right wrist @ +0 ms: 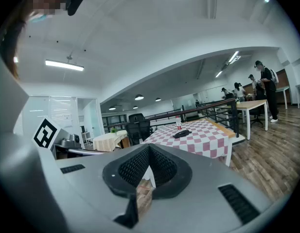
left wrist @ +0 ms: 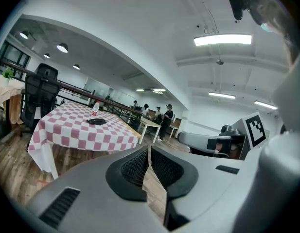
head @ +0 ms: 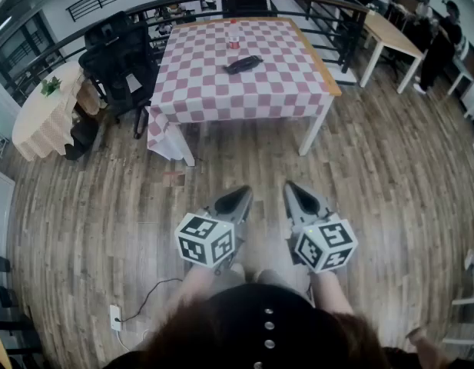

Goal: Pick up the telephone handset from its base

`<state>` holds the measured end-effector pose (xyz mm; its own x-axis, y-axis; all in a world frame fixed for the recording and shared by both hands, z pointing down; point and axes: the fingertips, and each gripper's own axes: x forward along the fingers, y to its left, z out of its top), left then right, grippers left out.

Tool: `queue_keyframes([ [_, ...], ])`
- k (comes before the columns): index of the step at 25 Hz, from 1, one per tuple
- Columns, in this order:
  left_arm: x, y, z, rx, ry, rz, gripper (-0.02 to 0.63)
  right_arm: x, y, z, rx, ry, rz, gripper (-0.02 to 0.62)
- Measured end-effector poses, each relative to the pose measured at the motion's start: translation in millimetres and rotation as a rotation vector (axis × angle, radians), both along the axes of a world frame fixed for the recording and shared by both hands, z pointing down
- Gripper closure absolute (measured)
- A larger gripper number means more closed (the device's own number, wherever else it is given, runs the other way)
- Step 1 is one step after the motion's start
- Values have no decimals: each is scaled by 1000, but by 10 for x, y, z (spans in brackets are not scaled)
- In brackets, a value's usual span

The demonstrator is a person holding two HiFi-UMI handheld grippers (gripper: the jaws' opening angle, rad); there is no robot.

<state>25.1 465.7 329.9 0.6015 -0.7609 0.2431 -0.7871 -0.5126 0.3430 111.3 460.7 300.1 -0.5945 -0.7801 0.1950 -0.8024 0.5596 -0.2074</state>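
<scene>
The telephone handset (head: 243,64) lies on the checked bench (head: 198,91), past its middle and well apart from our fingers (left wrist: 132,168). We hold the left gripper (head: 240,197) and right gripper (head: 296,193) side by side, low over the wooden floor (head: 106,206). Both aim at the bench, tipped slightly down, each with its fingers together on nothing. The handset's long axis runs across the bench, its right end a little farther away.

The cloth (head: 213,91) on the worktop (head: 323,66) is pink-and-white check; the telephone (head: 243,64) is black. The floor (head: 390,175) is brown wood grain. The left hand-held gripper (head: 245,194) and right hand-held gripper (head: 290,187) are grey, their cubes (head: 206,239) black-and-white squares. The chair (head: 117,64), upper left, is black.
</scene>
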Motion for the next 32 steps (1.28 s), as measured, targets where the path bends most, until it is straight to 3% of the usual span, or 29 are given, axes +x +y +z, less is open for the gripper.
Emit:
queue_keyframes([
  [16, -155, -101, 42, 24, -8, -7, 591, -374, -79, 24, 30, 9, -33, 589],
  [23, -258, -200, 79, 46, -11, 22, 592, -488, -133, 149, 6, -13, 5, 588],
  [32, -432, -207, 227, 12, 4, 58, 592, -760, -163, 291, -17, -8, 39, 588],
])
